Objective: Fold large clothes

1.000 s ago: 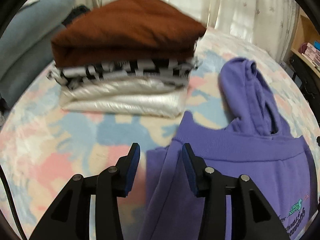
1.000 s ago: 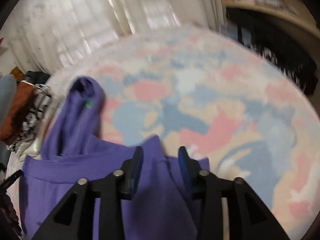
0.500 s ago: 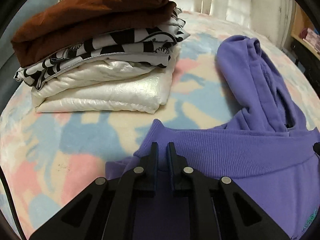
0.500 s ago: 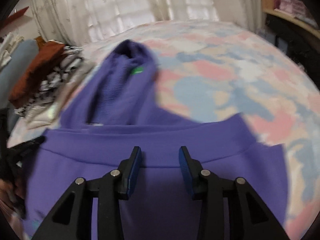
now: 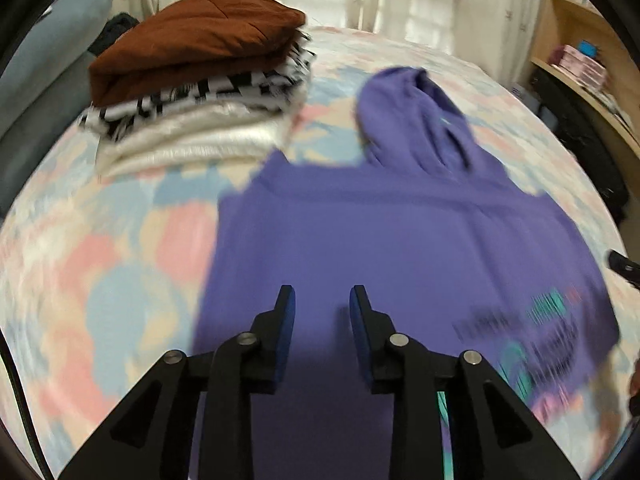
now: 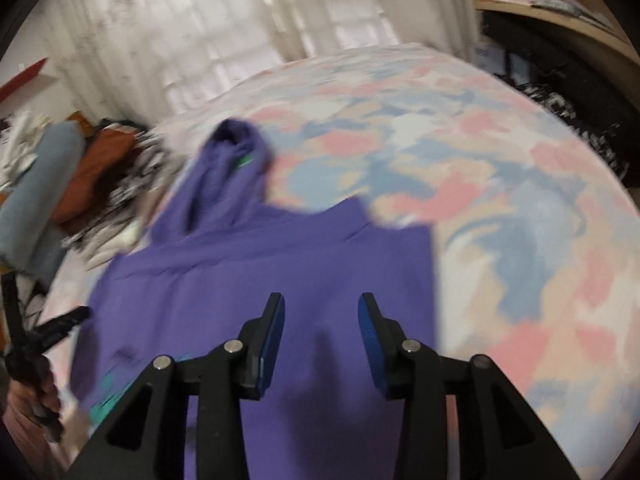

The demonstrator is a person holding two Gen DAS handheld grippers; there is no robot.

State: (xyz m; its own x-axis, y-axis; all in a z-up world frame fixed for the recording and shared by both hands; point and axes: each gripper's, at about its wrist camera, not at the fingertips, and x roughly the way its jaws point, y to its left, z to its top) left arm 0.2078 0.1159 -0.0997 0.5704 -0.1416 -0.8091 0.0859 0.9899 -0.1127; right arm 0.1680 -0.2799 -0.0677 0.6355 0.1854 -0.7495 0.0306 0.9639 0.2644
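A purple hoodie point(image 5: 380, 240) lies flat on the bed with its hood point(image 5: 416, 112) pointing away and teal print near its right side. My left gripper point(image 5: 322, 294) hovers over the hoodie's near part. Its jaws are opening and nothing sits between the blue pads. In the right wrist view the same hoodie point(image 6: 260, 272) spreads below my right gripper point(image 6: 321, 302), which stands open and empty above the cloth. The left gripper point(image 6: 52, 332) shows at that view's left edge, held by a hand.
A stack of folded clothes point(image 5: 192, 80), brown on top of patterned and white pieces, stands at the far left of the pastel bed cover point(image 5: 120, 280). A blue-grey pillow point(image 5: 48, 60) lies beyond it. Curtains point(image 6: 200, 40) hang behind, and a wooden shelf point(image 5: 580, 64) is at the right.
The left gripper, shut on the hoodie's ribbed edge half a second ago, has let go and drawn back. The right gripper also drew back, staying open. The hoodie now lies flat.
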